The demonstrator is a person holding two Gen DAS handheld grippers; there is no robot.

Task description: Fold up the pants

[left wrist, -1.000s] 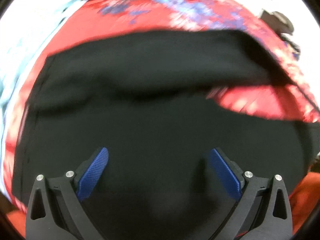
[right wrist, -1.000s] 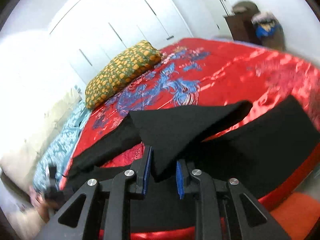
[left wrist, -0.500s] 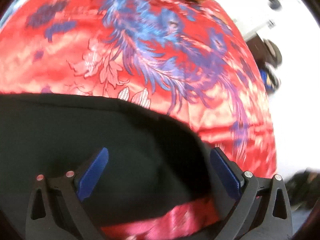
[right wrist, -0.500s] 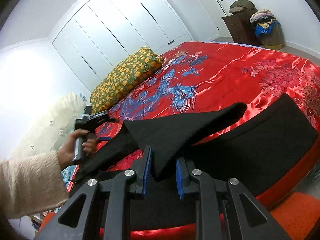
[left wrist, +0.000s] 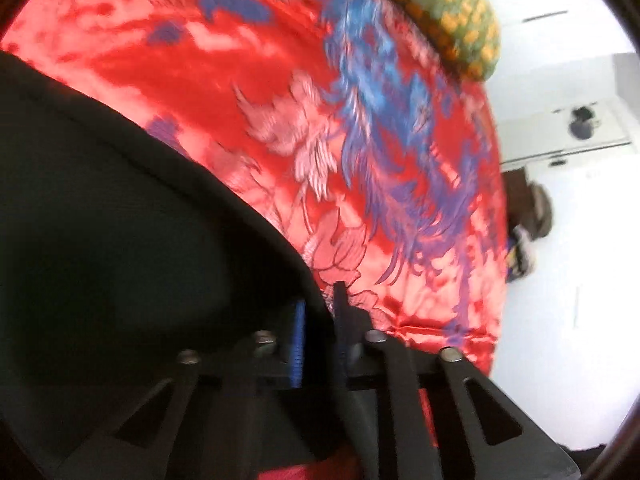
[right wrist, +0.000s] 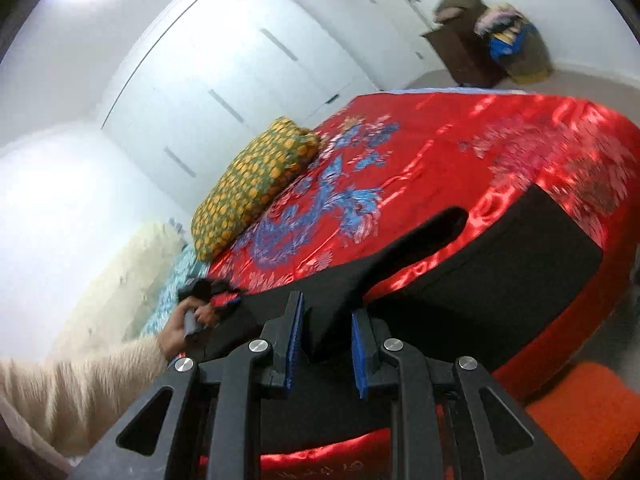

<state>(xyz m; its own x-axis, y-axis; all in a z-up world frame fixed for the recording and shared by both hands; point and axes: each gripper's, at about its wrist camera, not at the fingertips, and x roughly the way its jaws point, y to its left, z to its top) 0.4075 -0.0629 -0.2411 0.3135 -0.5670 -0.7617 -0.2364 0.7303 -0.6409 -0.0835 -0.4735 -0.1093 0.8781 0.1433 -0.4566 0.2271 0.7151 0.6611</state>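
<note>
Left gripper [left wrist: 318, 320]: jaws just closed, clamped on the edge of the black pants [left wrist: 120, 220]. Right gripper [right wrist: 325, 332]: clenched on a raised fold of the same pants, lifted clear of the red bedspread [right wrist: 460, 152]. Two corners pinched, probably so the cloth can be carried over in one flat layer. From the right gripper outward: one strip of fabric running ahead and right, a broad panel spread flat beyond, the rest trailing left toward the other gripper. Patterned pillow [right wrist: 256, 184] well beyond, near the wardrobe.
</note>
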